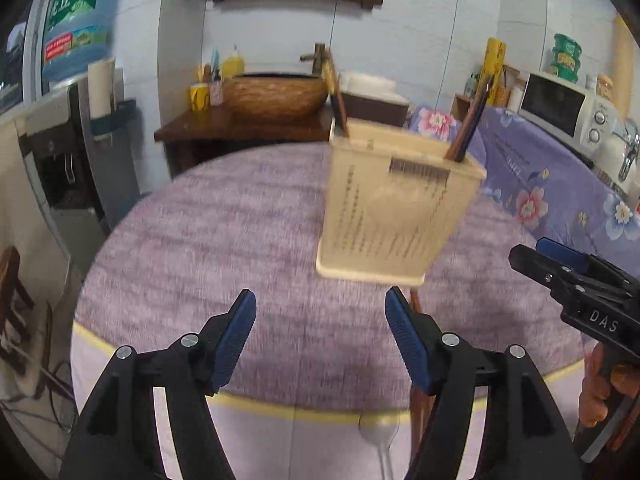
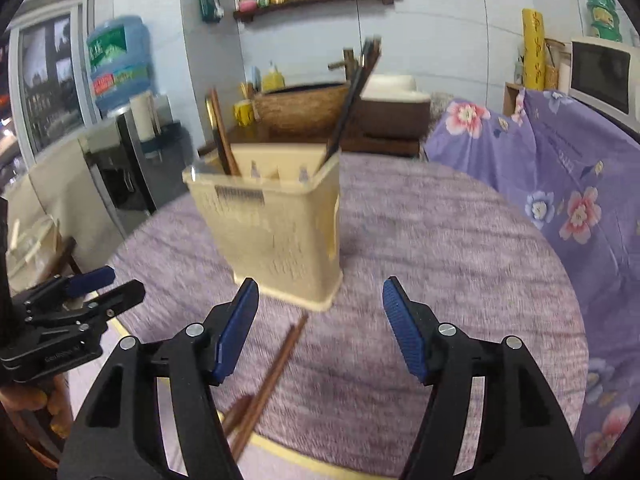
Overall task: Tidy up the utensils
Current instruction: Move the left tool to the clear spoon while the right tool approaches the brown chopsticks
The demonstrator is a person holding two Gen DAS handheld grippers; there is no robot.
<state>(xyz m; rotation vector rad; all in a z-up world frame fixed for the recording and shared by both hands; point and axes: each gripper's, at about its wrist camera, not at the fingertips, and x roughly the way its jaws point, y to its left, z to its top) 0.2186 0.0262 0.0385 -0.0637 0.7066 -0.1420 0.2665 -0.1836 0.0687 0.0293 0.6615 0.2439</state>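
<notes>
A beige plastic utensil holder stands on a round purple-clothed table; it also shows in the right wrist view. Dark chopsticks and a brown-handled utensil stick out of it. A pair of brown chopsticks lies on the cloth in front of the holder, below my right gripper. A clear spoon lies at the table's near edge. My left gripper is open and empty, short of the holder. My right gripper is open and empty too.
A wooden stand with a woven basin is behind the table. A floral purple cloth covers a counter at right with a microwave. A water dispenser stands at left.
</notes>
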